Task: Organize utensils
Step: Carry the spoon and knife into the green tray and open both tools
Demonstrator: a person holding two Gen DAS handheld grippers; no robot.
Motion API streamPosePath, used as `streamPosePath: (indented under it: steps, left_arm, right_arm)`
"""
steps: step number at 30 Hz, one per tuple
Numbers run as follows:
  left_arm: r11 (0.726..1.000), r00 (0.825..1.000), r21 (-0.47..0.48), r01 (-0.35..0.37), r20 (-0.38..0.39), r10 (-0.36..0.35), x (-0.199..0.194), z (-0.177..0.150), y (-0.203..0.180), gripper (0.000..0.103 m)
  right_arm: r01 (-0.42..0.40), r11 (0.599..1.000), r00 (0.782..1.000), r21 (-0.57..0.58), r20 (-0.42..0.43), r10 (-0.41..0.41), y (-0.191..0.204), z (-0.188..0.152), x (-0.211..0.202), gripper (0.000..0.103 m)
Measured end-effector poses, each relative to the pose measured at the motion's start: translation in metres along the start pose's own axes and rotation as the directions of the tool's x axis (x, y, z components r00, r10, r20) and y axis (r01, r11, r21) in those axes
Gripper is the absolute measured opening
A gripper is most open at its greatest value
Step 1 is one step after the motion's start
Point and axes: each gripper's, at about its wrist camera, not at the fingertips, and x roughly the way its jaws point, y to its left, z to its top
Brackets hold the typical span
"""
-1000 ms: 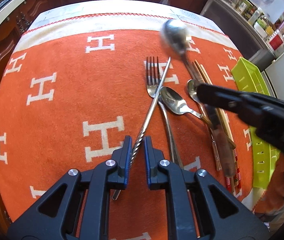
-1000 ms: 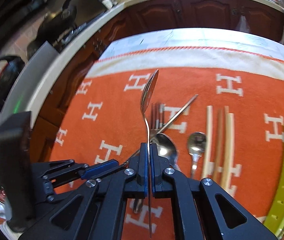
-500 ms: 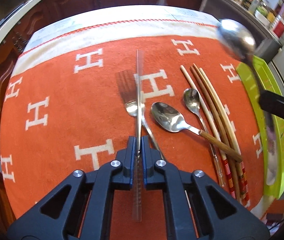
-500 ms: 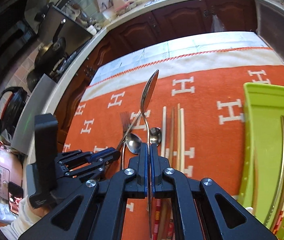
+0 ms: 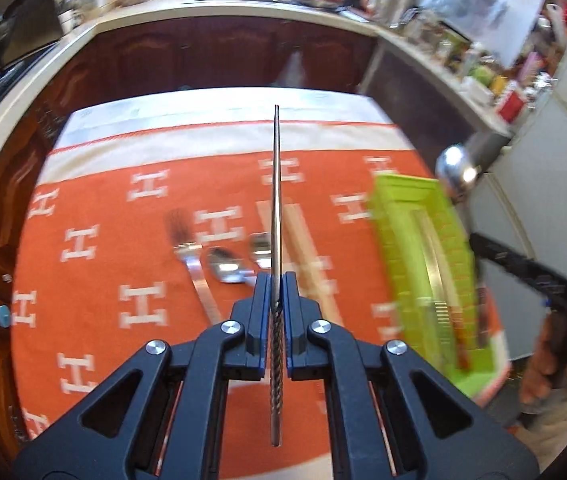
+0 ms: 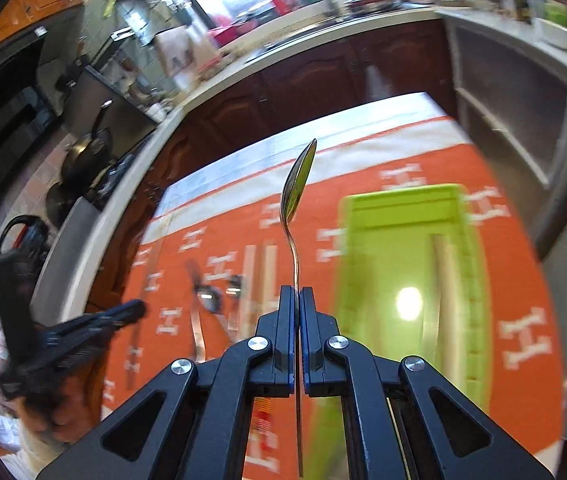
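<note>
Left wrist view first: the biggest thing going on is the orange cloth (image 5: 95, 280) with white H letters all over it, spread across the table, with a pale stripe along its far edge and dark wood cabinets (image 5: 219, 52) behind that. Over on the right side of the cloth sits a lime green tray (image 5: 391, 240), long and narrow, and there's already something long and metallic lying in it, too blurry to call exactly. Then the grippers. The left gripper (image 5: 277, 280) has its jaws pressed together on a thin metal chopstick (image 5: 276, 184), pinching it near the twisted end so the smooth end sticks straight out toward the far side, well above the cloth. The right gripper (image 6: 297, 294) is clamped tight on a steel spoon (image 6: 297, 184) by the handle, bowl pointing up and away, edge-on to its own camera. In the right wrist view that spoon is up in the air just left of the green tray, and the person's hand (image 6: 39, 400) holding the other gripper shows at the lower left. Still lying on the cloth between the two grippers: a bundle of wooden chopsticks (image 5: 303, 240), then left of those a small spoon (image 5: 261, 246), a bigger spoon (image 5: 225, 266), and a fork (image 5: 187, 248) furthest left, tines pointing to the far edge. All of that is pretty motion-smeared.
</note>
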Motion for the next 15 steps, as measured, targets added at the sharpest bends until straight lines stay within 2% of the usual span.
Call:
streamPosePath:
  steps: [5, 10, 15]
  left_arm:
    - [0.996, 0.996, 0.019, 0.09, -0.021, -0.089, 0.002, 0.006, -0.062, 0.003]
    - [0.991, 0.988, 0.015, 0.134, -0.081, -0.132, 0.023, 0.011, -0.108, 0.003]
    - [0.99, 0.984, 0.017, 0.138, -0.114, -0.135, 0.042, 0.01, -0.131, 0.003]
  right_arm:
    - [0.077, 0.997, 0.997, 0.009, -0.03, -0.077, -0.045, -0.018, -0.014, 0.002]
    - [0.063, 0.997, 0.995, 0.048, -0.083, -0.059, -0.075, -0.033, -0.003, 0.002]
    - [0.062, 0.996, 0.989, 0.065, -0.138, -0.053, -0.081, -0.037, 0.027, 0.002]
